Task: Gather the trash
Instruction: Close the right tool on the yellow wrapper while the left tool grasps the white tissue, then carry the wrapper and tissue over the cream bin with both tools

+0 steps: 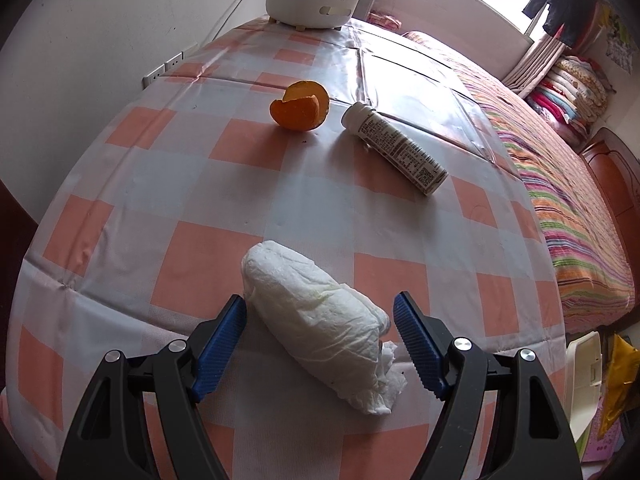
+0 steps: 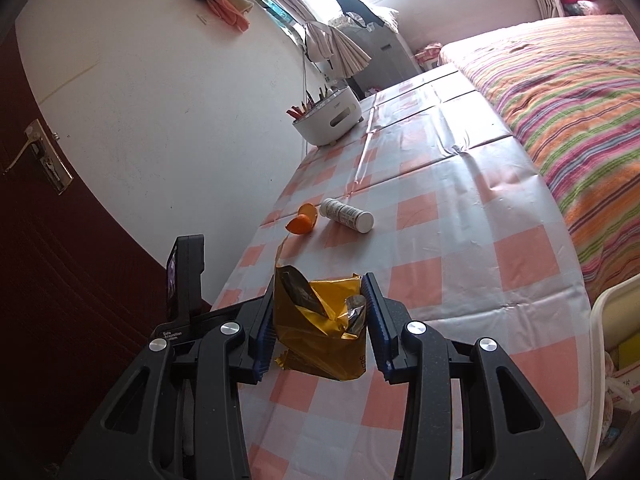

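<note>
A: Since your left gripper (image 1: 320, 344) stands wide open with the crumpled tissue wad (image 1: 320, 320) lying slantwise between its pads on the checked tablecloth (image 1: 200, 264), how would you take it?

B: You should lower until both pads (image 1: 222, 344) flank the thick middle of the wad — not the loose tail near the right pad. Neither pad presses on it yet, so nothing is held there.

A: And your right gripper (image 2: 320, 332)?

B: It is clenched on the gold snack wrapper (image 2: 320, 328), both pads against the crumpled foil, carried above the table. Keep that squeeze steady; foil slips if you relax.

A: What else is left for you to collect?

B: 2 more pieces, by my reading: the orange peel (image 1: 300, 106) and the white bottle (image 1: 394, 146) lying on its side just beside it, both farther up the table, well apart from the tissue. The white pot (image 1: 312, 4) at the far end likely stays.

A: Any risk?

B: Soft tissue compresses — close fully, or you may lift only a shred
</note>
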Demonstrator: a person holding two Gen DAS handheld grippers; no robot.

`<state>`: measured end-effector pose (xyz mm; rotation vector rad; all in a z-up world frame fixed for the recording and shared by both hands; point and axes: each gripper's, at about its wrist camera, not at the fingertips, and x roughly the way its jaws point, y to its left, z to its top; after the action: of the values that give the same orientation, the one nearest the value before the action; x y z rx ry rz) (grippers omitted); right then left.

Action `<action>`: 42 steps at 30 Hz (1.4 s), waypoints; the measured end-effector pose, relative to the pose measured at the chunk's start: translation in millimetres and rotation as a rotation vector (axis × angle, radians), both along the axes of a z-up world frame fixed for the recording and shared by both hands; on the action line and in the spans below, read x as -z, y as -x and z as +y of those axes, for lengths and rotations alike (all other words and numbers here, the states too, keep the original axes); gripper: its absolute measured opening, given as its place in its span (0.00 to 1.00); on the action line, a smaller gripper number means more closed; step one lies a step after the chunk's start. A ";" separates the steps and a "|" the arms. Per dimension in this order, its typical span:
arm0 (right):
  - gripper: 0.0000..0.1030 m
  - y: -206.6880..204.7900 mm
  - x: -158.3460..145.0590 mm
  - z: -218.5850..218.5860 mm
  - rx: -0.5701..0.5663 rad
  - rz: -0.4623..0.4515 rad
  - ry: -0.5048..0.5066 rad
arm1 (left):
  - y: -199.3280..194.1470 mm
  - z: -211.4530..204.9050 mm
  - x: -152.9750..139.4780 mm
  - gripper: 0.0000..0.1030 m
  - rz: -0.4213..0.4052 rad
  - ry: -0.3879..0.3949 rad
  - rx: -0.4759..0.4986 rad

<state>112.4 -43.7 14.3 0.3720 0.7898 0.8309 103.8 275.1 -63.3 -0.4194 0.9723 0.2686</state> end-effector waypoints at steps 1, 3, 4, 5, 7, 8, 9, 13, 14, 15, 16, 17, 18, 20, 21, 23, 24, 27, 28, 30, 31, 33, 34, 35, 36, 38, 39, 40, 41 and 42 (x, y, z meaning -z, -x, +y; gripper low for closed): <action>0.37 1.1 0.6 -4.4 0.002 0.004 -0.004 | -0.2 -0.9 0.1 0.70 -0.005 -0.011 0.000; 0.37 3.4 0.8 -13.9 0.017 0.001 -0.006 | -1.4 -2.8 -0.3 0.58 -0.011 -0.025 0.006; 0.37 4.5 0.0 -17.7 0.021 -0.002 -0.006 | -1.6 -3.5 -0.4 0.54 -0.014 -0.028 0.003; 0.37 5.7 -1.0 -21.5 0.025 -0.004 -0.009 | -1.9 -4.5 -0.6 0.49 -0.018 -0.023 0.008; 0.37 9.1 -4.9 -29.6 0.042 -0.017 -0.013 | -2.5 -6.5 -0.9 0.38 -0.023 -0.004 0.018; 0.37 9.8 -6.7 -33.7 0.052 -0.022 -0.015 | -3.4 -7.7 -1.1 0.37 -0.029 0.006 0.020; 0.37 10.4 -7.9 -38.0 0.060 -0.023 -0.022 | -4.3 -10.4 -1.5 0.34 -0.033 0.014 0.028; 0.37 8.4 -11.8 -59.4 0.109 -0.034 -0.038 | -5.3 -28.4 -11.6 0.31 -0.079 0.019 0.066; 0.37 7.8 -12.1 -64.5 0.122 -0.038 -0.040 | -5.0 -34.2 -15.5 0.31 -0.095 0.016 0.073; 0.37 7.7 -12.3 -67.3 0.130 -0.041 -0.039 | -4.7 -39.8 -19.0 0.31 -0.110 0.020 0.082; 0.37 7.2 -12.1 -73.0 0.149 -0.047 -0.036 | -4.8 -46.4 -22.7 0.31 -0.122 0.025 0.100; 0.37 6.4 -10.9 -80.1 0.168 -0.051 -0.034 | -4.4 -52.8 -26.2 0.31 -0.134 0.032 0.117; 0.37 6.0 -10.3 -84.4 0.180 -0.052 -0.034 | -3.7 -59.4 -29.9 0.31 -0.149 0.036 0.131; 0.37 5.7 -9.9 -92.3 0.204 -0.052 -0.038 | -2.4 -75.0 -36.9 0.31 -0.171 0.024 0.166; 0.37 6.4 -10.5 -98.2 0.224 -0.056 -0.043 | -1.7 -83.1 -40.0 0.31 -0.180 0.016 0.181; 0.37 7.3 -13.7 -105.5 0.253 -0.074 -0.037 | -1.8 -98.2 -46.5 0.31 -0.203 0.016 0.209; 0.37 8.5 -15.1 -109.8 0.268 -0.084 -0.033 | -2.4 -106.6 -49.5 0.31 -0.211 0.018 0.224; 0.37 13.9 -21.3 -125.5 0.317 -0.115 -0.031 | -4.7 -133.4 -55.3 0.31 -0.234 0.024 0.267; 0.37 17.1 -23.6 -132.8 0.338 -0.129 -0.031 | -5.4 -142.4 -55.9 0.31 -0.237 0.025 0.285; 0.37 21.7 -25.1 -145.5 0.368 -0.144 -0.028 | -5.8 -161.4 -54.9 0.31 -0.241 0.026 0.321; 0.38 23.9 -25.0 -153.6 0.387 -0.146 -0.033 | -6.0 -169.9 -54.1 0.31 -0.238 0.025 0.338; 0.38 26.4 -24.9 -165.5 0.400 -0.140 -0.054 | -7.4 -187.9 -52.2 0.31 -0.231 0.022 0.371; 0.38 29.0 -25.0 -173.5 0.416 -0.136 -0.064 | -7.5 -195.9 -51.5 0.31 -0.231 0.026 0.384; 0.38 30.3 -24.6 -178.9 0.431 -0.135 -0.066 | -7.2 -203.6 -50.9 0.31 -0.231 0.031 0.401; 0.38 32.6 -24.4 -186.2 0.444 -0.134 -0.076 | -6.3 -211.0 -50.7 0.31 -0.234 0.035 0.418; 0.38 35.7 -24.1 -196.9 0.473 -0.137 -0.076 | -5.2 -225.8 -51.7 0.31 -0.245 0.031 0.446; 0.38 36.5 -24.1 -199.6 0.482 -0.140 -0.073 | -5.0 -232.7 -52.0 0.31 -0.246 0.028 0.459; 0.38 38.3 -23.6 -204.5 0.496 -0.142 -0.071 | -4.7 -239.3 -52.1 0.31 -0.247 0.031 0.475; 0.38 39.3 -23.3 -208.2 0.504 -0.143 -0.067 | -4.0 -245.8 -52.3 0.31 -0.250 0.036 0.488; 0.38 40.3 -22.2 -212.2 0.524 -0.143 -0.061 | -3.1 -252.1 -52.6 0.31 -0.252 0.037 0.502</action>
<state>72.1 -255.9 36.5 0.5387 0.4995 0.3842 106.9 23.0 -10.7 -0.2245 0.8048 -0.2524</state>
